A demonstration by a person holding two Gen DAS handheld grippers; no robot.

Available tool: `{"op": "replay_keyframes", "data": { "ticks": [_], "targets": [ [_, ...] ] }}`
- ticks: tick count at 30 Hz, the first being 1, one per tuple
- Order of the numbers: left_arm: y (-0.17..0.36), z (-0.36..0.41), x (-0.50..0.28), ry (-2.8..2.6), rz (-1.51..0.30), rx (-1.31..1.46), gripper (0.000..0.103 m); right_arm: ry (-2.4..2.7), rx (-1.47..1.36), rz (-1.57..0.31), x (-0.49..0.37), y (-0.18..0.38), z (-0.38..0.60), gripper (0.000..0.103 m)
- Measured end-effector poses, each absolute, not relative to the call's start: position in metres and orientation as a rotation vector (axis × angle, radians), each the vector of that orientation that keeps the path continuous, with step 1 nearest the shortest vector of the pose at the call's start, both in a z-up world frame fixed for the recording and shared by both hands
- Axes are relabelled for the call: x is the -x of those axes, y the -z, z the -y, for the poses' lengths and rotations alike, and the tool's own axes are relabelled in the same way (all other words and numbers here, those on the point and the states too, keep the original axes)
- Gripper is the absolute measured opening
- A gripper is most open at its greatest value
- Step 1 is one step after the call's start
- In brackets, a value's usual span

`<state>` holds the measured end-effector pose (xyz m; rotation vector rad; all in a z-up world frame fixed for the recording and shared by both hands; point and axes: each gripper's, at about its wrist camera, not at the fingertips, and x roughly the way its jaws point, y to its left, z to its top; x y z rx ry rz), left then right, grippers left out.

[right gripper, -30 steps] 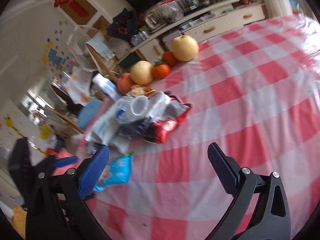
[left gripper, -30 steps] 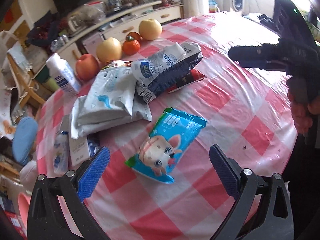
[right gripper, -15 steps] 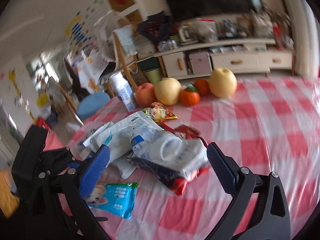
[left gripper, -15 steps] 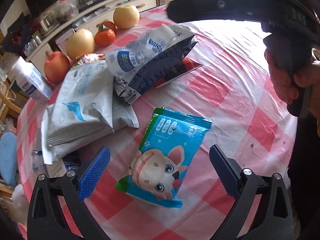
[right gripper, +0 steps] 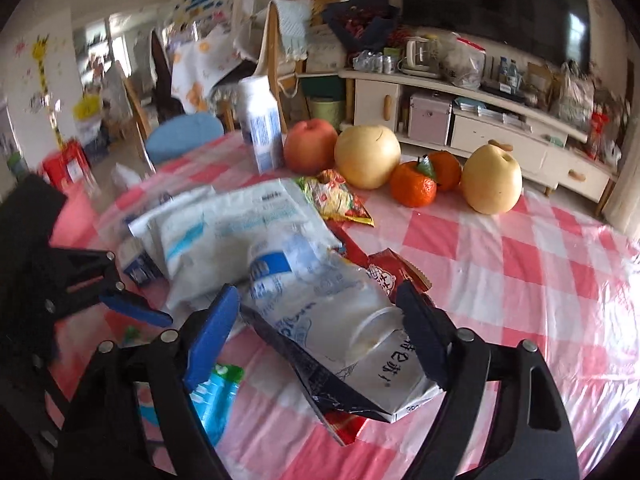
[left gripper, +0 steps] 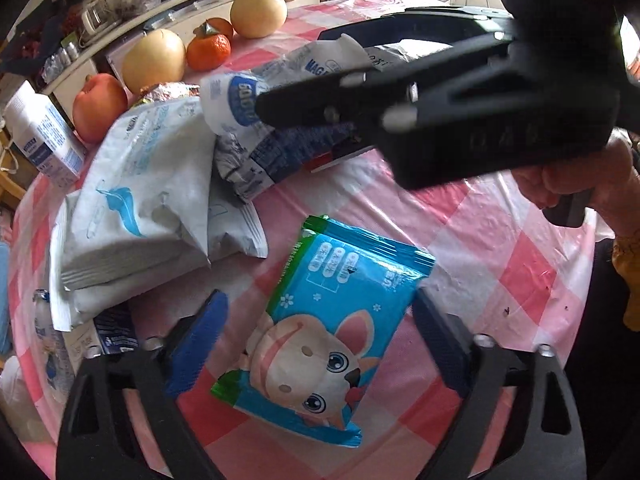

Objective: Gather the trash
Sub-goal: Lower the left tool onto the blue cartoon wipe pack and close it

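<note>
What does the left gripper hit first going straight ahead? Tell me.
Likely the blue bunny wrapper: it lies flat on the checked tablecloth between the open fingers of the left gripper, already partly inside the gap. Depth is uncertain.

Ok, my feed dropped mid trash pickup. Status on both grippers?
Left gripper open, straddling the blue bunny wrapper. Right gripper open around the crumpled white bag. Nothing gripped yet. Fruit behind the pile, clear of both.

Pink-checked table [left gripper: 500, 240] under wrappers [left gripper: 344, 320], pouches [left gripper: 152, 200], fruit [right gripper: 366, 156], carton [right gripper: 260, 132].
</note>
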<state>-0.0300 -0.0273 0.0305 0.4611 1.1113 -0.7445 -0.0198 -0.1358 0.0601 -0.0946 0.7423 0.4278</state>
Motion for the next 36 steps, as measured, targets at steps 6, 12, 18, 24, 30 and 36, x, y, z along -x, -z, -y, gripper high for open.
{"op": "replay_keyframes", "data": {
  "ticks": [6, 12, 18, 24, 30, 36],
  "targets": [
    [-0.032, 0.025, 0.021, 0.711, -1.138, -0.410, 0.074, -0.451, 0.116, -0.741, 0.023, -0.059, 0.130, 0.072],
    [-0.030, 0.020, 0.027, 0.675, -1.161, -0.371, 0.067, -0.452, 0.143, -0.744, 0.025, -0.057, 0.129, 0.056],
    [-0.027, 0.017, 0.028, 0.654, -1.184, -0.346, 0.069, -0.466, 0.158, -0.748, 0.027, -0.055, 0.126, 0.042],
    [-0.021, 0.018, 0.026, 0.609, -1.195, -0.388, 0.079, -0.446, 0.177, -0.732, 0.029, -0.055, 0.121, 0.069],
    [-0.022, 0.020, 0.028, 0.594, -1.179, -0.370, 0.079, -0.381, 0.178, -0.688, 0.025, -0.055, 0.120, 0.089],
    [-0.027, 0.027, 0.029, 0.588, -1.163, -0.339, 0.062, -0.389, 0.151, -0.686, 0.017, -0.050, 0.118, 0.068]
  ]
}}
